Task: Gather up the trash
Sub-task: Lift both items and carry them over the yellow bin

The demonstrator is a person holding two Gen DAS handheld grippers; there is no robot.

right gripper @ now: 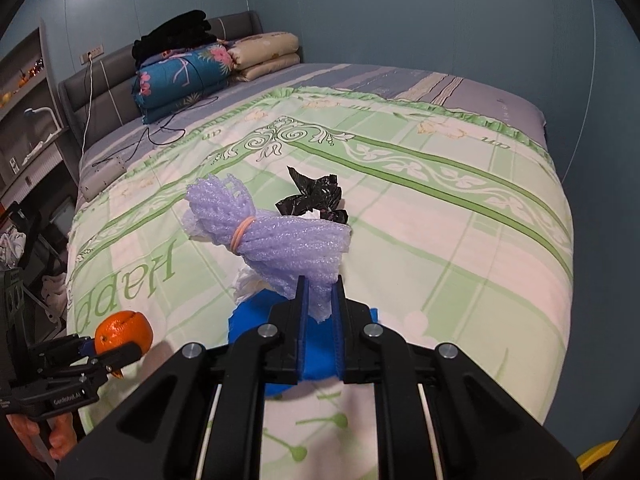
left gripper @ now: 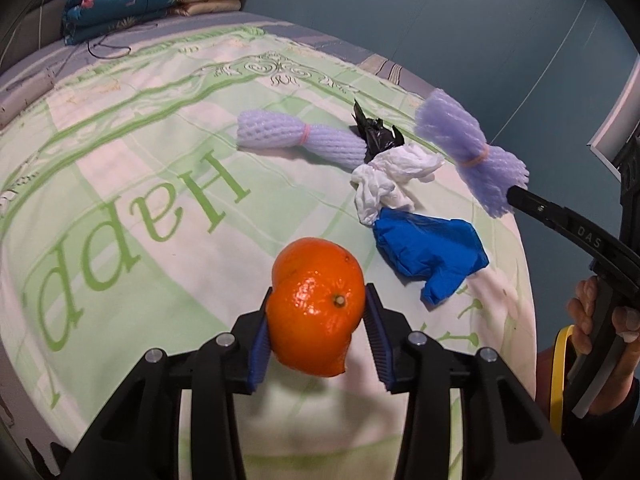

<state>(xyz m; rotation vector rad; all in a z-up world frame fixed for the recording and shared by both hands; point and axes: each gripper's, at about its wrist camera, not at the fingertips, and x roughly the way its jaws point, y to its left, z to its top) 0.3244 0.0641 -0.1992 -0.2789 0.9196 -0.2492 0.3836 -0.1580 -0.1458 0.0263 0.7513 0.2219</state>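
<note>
My left gripper [left gripper: 316, 320] is shut on an orange peel [left gripper: 316, 308] shaped like a whole fruit and holds it above the bed; it also shows in the right wrist view [right gripper: 124, 330]. My right gripper [right gripper: 320, 304] is shut on a purple foam net bundle [right gripper: 276, 240] tied with a rubber band, lifted off the bed; it shows in the left wrist view [left gripper: 472, 152]. On the bedspread lie a second purple foam net [left gripper: 300, 138], a black plastic scrap [left gripper: 376, 132], a crumpled white tissue [left gripper: 392, 180] and a blue glove [left gripper: 428, 252].
The green patterned bedspread [right gripper: 440, 240] covers the bed. Folded quilts [right gripper: 200, 72] and cables [right gripper: 168, 132] lie near the headboard. A yellow rim [left gripper: 558, 372] shows at the right below the bed edge. Shelves [right gripper: 24, 92] stand to the left.
</note>
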